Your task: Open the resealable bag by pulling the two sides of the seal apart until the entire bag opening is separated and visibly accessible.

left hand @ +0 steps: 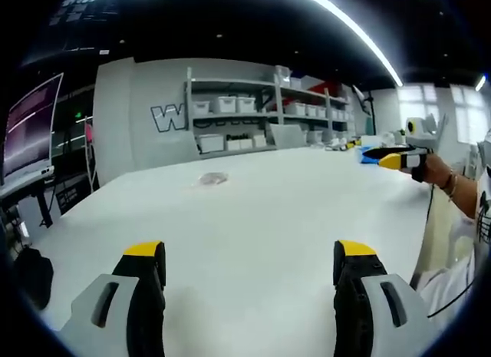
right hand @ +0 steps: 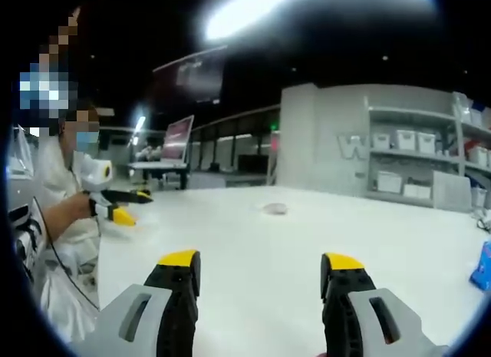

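Observation:
A small clear resealable bag (left hand: 212, 178) lies flat on the white table (left hand: 291, 211), far out ahead of my left gripper (left hand: 249, 253), whose yellow-tipped jaws stand open with nothing between them. In the right gripper view the same bag (right hand: 275, 209) is a small pale patch well beyond my right gripper (right hand: 261, 261), also open and holding nothing. A hand holds the right gripper (left hand: 399, 159) over the table's right edge in the left gripper view. The left gripper (right hand: 119, 211) appears at the left of the right gripper view, held by a person in white.
Grey shelves with white bins (left hand: 238, 111) stand behind the table, also seen as shelves (right hand: 414, 161). A monitor (left hand: 31, 127) sits at the left. A blue object (right hand: 483, 266) lies at the table's right edge. Bare tabletop (right hand: 253, 234) stretches between the grippers and the bag.

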